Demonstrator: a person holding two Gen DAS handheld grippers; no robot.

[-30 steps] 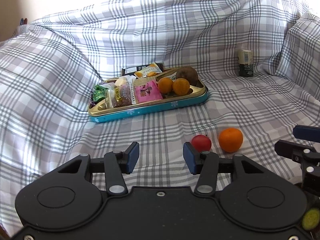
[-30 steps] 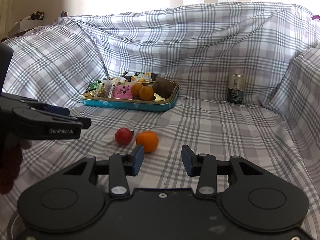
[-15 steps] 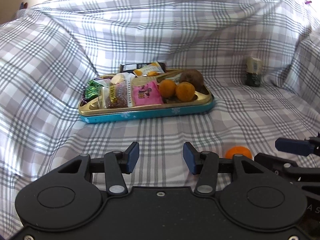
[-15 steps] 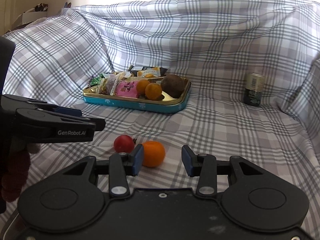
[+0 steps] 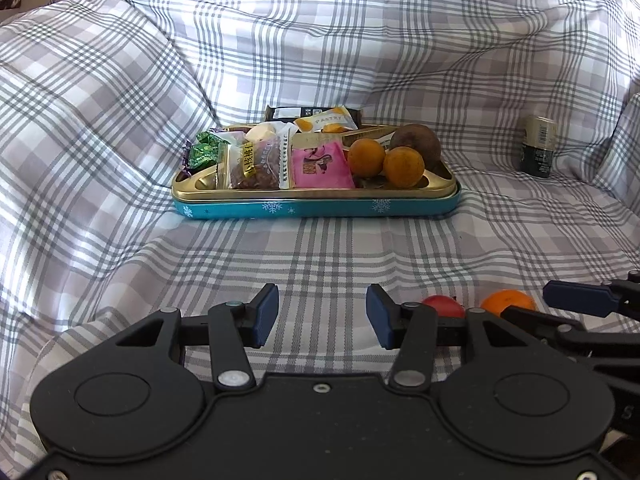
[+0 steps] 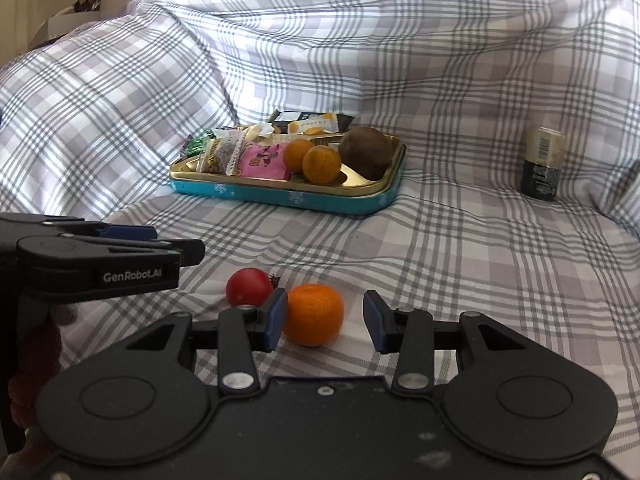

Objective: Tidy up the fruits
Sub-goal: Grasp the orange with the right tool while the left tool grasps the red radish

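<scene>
The left claw (image 5: 322,316) hangs with its jaws apart over bare checked cloth (image 5: 320,248). Beyond it sits the teal tray (image 5: 320,206) of snacks and fruit; right of the claw lie a red fruit (image 5: 444,306) and an orange (image 5: 508,302).

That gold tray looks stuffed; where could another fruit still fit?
The tray is crowded: snack packets on the left, three fruits on the right. Only its near right corner shows bare gold. The checked cloth between tray, can and loose orange lies free.
</scene>
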